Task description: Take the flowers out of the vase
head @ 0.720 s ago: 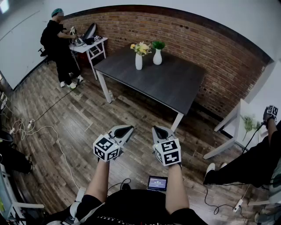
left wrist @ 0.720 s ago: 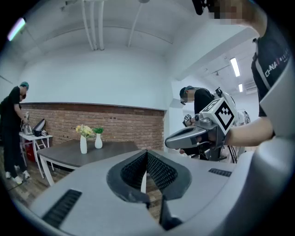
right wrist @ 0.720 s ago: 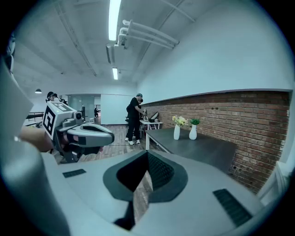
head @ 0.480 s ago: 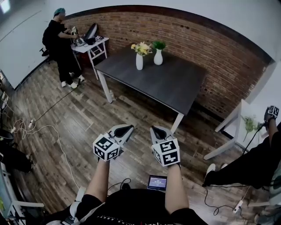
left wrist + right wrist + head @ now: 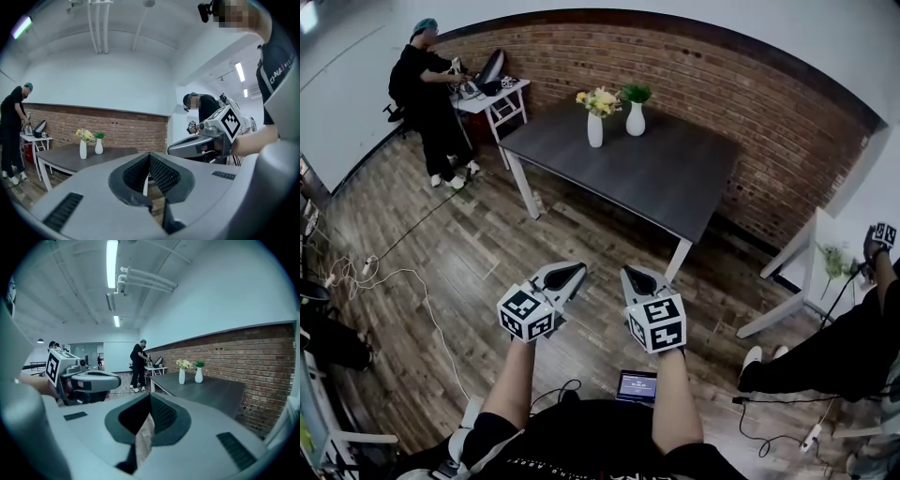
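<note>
Two white vases stand at the far end of a dark grey table [image 5: 656, 178]. The left vase [image 5: 595, 130] holds yellow and white flowers [image 5: 599, 99]; the right vase [image 5: 635, 120] holds a green plant [image 5: 636, 93]. Both vases also show small in the left gripper view, vase with flowers [image 5: 83, 149], and in the right gripper view [image 5: 182, 376]. My left gripper [image 5: 567, 275] and right gripper [image 5: 637, 277] are held side by side over the wooden floor, well short of the table. Both are shut and hold nothing.
A person in black [image 5: 422, 94] stands at a small white desk [image 5: 492, 98] at the back left. A brick wall [image 5: 741, 103] runs behind the table. Another person with a gripper [image 5: 879, 242] sits at the right by a white table [image 5: 825, 272]. Cables [image 5: 384, 277] lie on the floor.
</note>
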Tool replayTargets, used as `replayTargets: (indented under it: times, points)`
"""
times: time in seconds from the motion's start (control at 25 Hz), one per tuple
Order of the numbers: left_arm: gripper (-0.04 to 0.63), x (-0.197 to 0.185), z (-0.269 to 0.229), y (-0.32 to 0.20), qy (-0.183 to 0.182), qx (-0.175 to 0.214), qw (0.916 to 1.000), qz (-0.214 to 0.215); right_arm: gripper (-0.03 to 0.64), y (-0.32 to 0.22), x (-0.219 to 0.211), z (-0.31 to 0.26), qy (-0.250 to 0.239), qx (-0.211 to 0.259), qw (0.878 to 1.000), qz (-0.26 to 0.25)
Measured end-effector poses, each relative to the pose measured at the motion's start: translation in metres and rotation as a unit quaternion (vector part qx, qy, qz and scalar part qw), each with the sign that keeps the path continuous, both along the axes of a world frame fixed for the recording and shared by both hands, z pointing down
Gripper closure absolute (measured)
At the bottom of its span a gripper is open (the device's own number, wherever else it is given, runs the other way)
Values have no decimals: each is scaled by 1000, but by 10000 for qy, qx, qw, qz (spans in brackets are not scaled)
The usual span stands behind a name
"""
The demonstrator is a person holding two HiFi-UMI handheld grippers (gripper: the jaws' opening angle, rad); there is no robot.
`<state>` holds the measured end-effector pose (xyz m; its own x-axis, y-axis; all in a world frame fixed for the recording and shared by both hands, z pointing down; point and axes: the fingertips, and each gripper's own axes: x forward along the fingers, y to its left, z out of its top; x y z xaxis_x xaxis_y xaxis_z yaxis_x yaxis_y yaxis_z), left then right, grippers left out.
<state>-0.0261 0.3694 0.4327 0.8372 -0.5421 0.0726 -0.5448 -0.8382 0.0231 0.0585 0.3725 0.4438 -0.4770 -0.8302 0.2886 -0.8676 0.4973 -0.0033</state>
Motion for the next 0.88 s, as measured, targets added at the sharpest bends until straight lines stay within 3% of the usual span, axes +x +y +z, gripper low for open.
replayTargets:
  times: [0.2, 0.88]
  points:
    - [591, 9, 3, 1, -253, 122, 9995, 154, 612, -2, 0, 3, -130, -42, 9999, -12]
    - [592, 31, 1, -2, -362, 200, 9990, 162, 612, -4, 12, 1, -116, -28, 9997, -195]
